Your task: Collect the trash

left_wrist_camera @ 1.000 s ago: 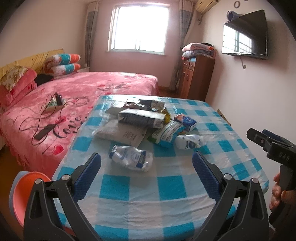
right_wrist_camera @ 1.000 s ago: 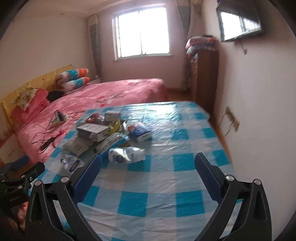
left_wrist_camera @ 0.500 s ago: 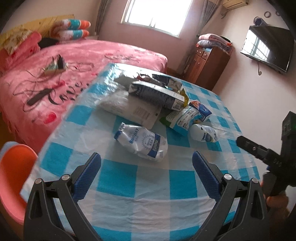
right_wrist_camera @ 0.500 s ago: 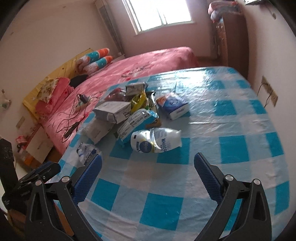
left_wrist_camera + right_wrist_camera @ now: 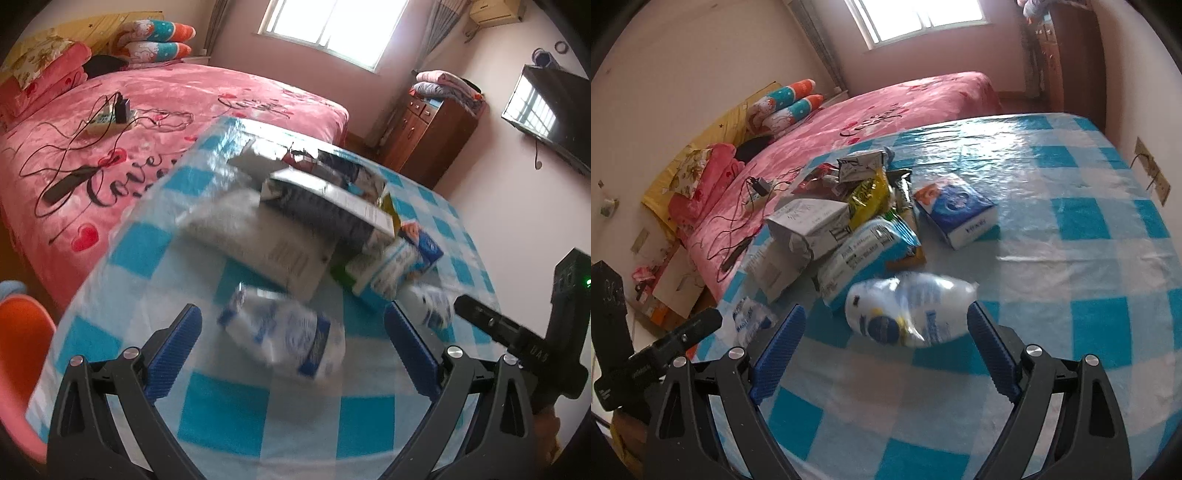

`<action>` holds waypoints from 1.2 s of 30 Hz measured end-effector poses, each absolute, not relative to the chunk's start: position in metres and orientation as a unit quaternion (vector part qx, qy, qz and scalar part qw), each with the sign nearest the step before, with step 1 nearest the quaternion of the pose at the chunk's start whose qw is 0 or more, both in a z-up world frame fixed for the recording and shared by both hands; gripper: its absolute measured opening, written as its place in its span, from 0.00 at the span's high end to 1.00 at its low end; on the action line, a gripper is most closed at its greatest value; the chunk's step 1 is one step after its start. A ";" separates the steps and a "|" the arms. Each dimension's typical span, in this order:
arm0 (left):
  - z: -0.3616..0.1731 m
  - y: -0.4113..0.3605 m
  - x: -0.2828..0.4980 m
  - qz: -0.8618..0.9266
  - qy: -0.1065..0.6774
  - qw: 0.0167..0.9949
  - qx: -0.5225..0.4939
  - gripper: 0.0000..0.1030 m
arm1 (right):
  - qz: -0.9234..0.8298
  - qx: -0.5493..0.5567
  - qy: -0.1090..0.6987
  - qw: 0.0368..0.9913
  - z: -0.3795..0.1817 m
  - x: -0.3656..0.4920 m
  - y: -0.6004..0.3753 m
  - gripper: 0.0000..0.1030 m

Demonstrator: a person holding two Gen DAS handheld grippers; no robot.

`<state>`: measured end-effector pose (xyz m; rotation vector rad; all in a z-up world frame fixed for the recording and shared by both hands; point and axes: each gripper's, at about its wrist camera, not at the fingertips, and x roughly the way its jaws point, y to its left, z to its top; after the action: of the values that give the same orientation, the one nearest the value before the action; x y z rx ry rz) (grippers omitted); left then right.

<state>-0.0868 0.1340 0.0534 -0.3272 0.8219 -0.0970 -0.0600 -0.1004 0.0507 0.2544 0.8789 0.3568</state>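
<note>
Two grippers hovered above the checked table (image 5: 1071, 236); left gripper (image 5: 291, 354) spread wide over a crumpled bottle (image 5: 284, 332) at twelve o'clock; right gripper (image 5: 886, 347) closing, pads clear of a plastic bag (image 5: 908, 310).

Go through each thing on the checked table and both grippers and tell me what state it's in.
Left gripper: open, nothing held.
Right gripper: jaws closing, not yet touching anything.
Crumpled white-and-blue plastic bottle: crushed, lying ahead of the right gripper.
Second crumpled plastic bottle: crushed, lying flat.
Blue-and-white tissue pack: lying flat.
Grey cardboard box: dented, atop pile.
</note>
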 end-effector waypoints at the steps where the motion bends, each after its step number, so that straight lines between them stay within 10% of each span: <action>1: 0.057 0.136 -0.081 -0.054 0.398 0.900 -0.168 0.04 | 0.176 0.126 0.423 0.880 0.052 -0.055 -0.099 0.14; 18: 0.060 0.114 0.006 -0.080 0.436 0.858 -0.259 0.04 | 0.096 0.066 0.446 0.887 0.033 0.031 -0.141 0.14; 36: 0.046 0.076 0.071 0.024 0.464 0.883 -0.062 0.04 | 0.114 0.027 0.441 0.890 0.017 0.045 -0.122 0.14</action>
<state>0.0715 0.0762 0.0460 -0.1288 0.9668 0.0508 0.0447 -0.1217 0.0166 0.0567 0.9168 0.2362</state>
